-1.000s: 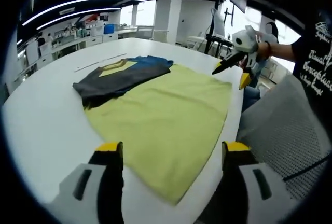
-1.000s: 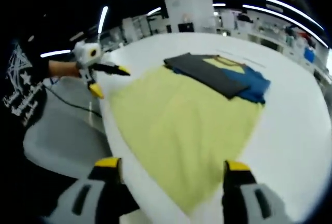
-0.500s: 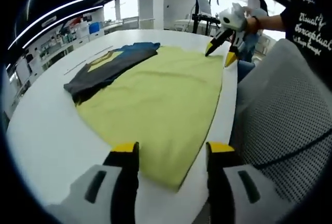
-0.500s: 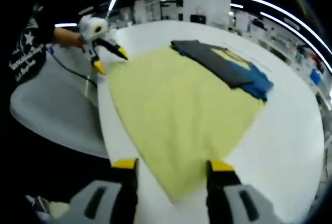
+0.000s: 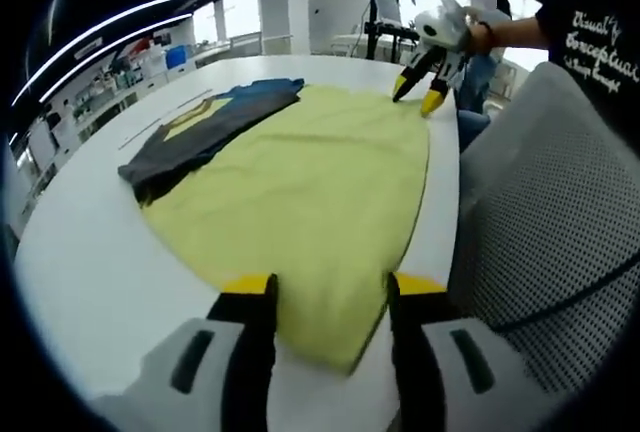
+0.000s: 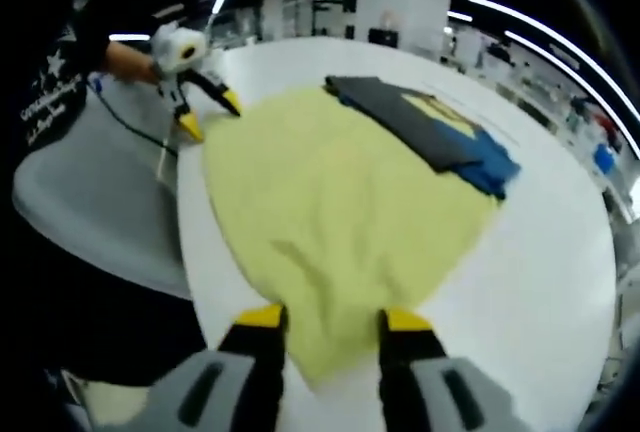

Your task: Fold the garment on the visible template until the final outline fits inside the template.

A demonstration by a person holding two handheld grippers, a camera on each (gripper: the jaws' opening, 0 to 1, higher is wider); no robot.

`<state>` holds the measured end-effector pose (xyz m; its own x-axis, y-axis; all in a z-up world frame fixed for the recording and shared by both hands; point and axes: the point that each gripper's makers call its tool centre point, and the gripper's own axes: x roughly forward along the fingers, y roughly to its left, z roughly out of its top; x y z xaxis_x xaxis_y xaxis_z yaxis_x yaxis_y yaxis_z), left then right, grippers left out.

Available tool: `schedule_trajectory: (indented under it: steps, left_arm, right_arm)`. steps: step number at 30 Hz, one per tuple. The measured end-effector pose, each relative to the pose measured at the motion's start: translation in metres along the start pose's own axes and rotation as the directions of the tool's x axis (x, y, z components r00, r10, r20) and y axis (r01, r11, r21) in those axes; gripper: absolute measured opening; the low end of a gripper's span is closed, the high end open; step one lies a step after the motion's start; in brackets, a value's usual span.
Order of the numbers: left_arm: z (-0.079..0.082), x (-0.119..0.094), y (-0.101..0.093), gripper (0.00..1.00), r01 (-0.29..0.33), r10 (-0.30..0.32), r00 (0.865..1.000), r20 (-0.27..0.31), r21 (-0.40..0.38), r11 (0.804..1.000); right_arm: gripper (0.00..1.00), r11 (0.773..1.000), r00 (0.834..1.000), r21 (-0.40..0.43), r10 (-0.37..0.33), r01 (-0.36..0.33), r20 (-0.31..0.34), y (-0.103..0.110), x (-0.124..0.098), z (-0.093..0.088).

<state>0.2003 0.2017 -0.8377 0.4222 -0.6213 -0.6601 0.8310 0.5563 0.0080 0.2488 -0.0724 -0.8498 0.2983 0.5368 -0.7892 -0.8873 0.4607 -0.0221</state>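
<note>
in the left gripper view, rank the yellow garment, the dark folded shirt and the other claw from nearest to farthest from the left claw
1. Yellow garment: its near corner lies between the left claw tips, low in the view.
2. Dark folded shirt: farther up the white table, on the view's left, beside the yellow garment's far part.
3. Right claw: farthest, at the garment's far edge, upper right of the view.

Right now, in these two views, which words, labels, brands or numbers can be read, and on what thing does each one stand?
"Visual": pale script on the person's black shirt, left gripper view; the first line can nearly be read so, the lines under it are too blurred.
Pale print with a star on the black shirt in the right gripper view: too blurred to read.
Yellow garment, dark folded garment, white table, both grippers: no text to read.
</note>
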Motion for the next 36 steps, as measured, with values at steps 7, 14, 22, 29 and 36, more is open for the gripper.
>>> schedule_trajectory:
  steps: [7, 14, 22, 29, 36]
  left_arm:
    - [0.0, 0.002, 0.017, 0.12, -0.049, 0.049, 0.999, -0.008, -0.024, 0.998]
    - [0.0, 0.006, 0.022, 0.01, -0.069, 0.069, 0.997, -0.027, -0.025, 0.997]
    - [0.004, 0.0, 0.022, 0.0, -0.08, 0.079, 0.997, -0.025, -0.046, 0.996]
    - [0.005, -0.009, 0.021, 0.0, -0.084, 0.082, 0.996, -0.031, -0.067, 0.994]
    - [0.001, -0.018, 0.019, 0.0, -0.092, 0.088, 0.995, -0.039, -0.106, 0.99]
  right_arm:
    - [0.1, 0.998, 0.999, 0.013, -0.053, 0.053, 0.007, -0.012, 0.002, 0.003]
    - [0.01, 0.998, 0.998, 0.04, -0.058, 0.057, 0.02, -0.017, 0.006, 0.008]
    - [0.0, 0.999, 0.999, 0.034, -0.029, 0.028, 0.019, -0.011, 0.002, 0.009]
    - [0.0, 0.999, 0.999, 0.042, -0.016, 0.015, 0.036, -0.003, -0.008, 0.014]
    - [0.0, 0.998, 0.998, 0.067, -0.005, 0.001, 0.068, 0.012, -0.023, 0.021]
